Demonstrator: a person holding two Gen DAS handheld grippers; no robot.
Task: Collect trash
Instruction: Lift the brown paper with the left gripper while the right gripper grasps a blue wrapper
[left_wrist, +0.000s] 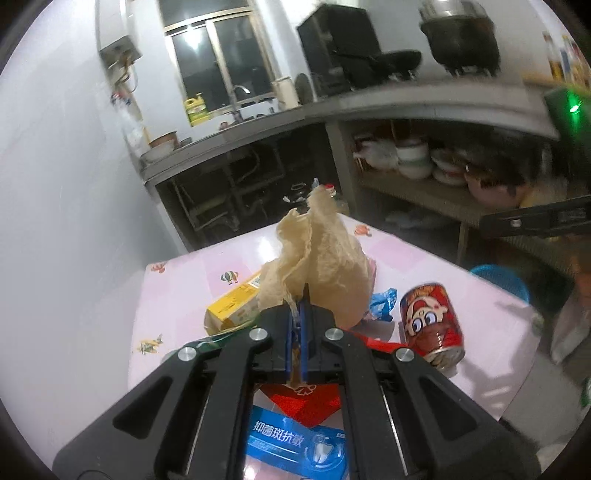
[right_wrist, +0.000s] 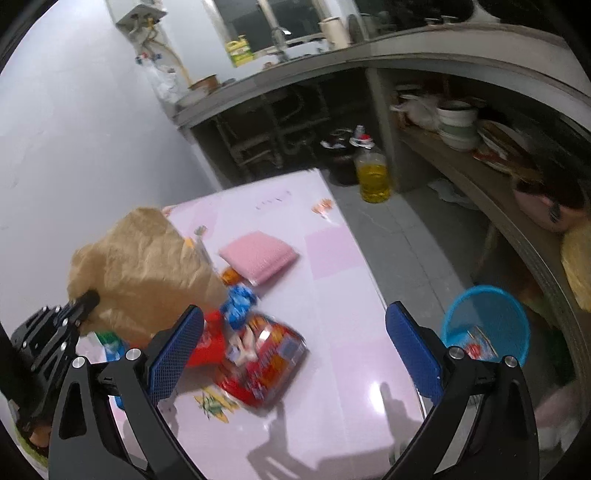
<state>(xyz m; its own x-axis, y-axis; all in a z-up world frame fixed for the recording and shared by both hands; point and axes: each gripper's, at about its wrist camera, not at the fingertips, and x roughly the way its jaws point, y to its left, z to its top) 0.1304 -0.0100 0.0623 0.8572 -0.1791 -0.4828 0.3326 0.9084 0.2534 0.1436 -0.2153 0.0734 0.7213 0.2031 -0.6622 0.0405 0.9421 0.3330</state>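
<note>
My left gripper (left_wrist: 298, 308) is shut on a crumpled tan paper (left_wrist: 314, 262) and holds it up above the pink table (left_wrist: 184, 280). The paper also shows at the left of the right wrist view (right_wrist: 144, 269), with the left gripper (right_wrist: 86, 299) pinching its lower left edge. My right gripper (right_wrist: 295, 350) is open and empty above the table. Below it lies a red can (right_wrist: 266, 365), blurred. The can stands upright in the left wrist view (left_wrist: 432, 325). A blue bin (right_wrist: 487, 328) with some trash inside sits on the floor right of the table.
On the table lie a yellow box (left_wrist: 232, 306), a blue wrapper (left_wrist: 382, 304), a red paper (left_wrist: 303, 402), a blue toothpaste box (left_wrist: 295, 443) and a pink cloth (right_wrist: 258, 256). An oil bottle (right_wrist: 373, 173) stands on the floor. A concrete counter with shelves of bowls (right_wrist: 458, 122) runs behind.
</note>
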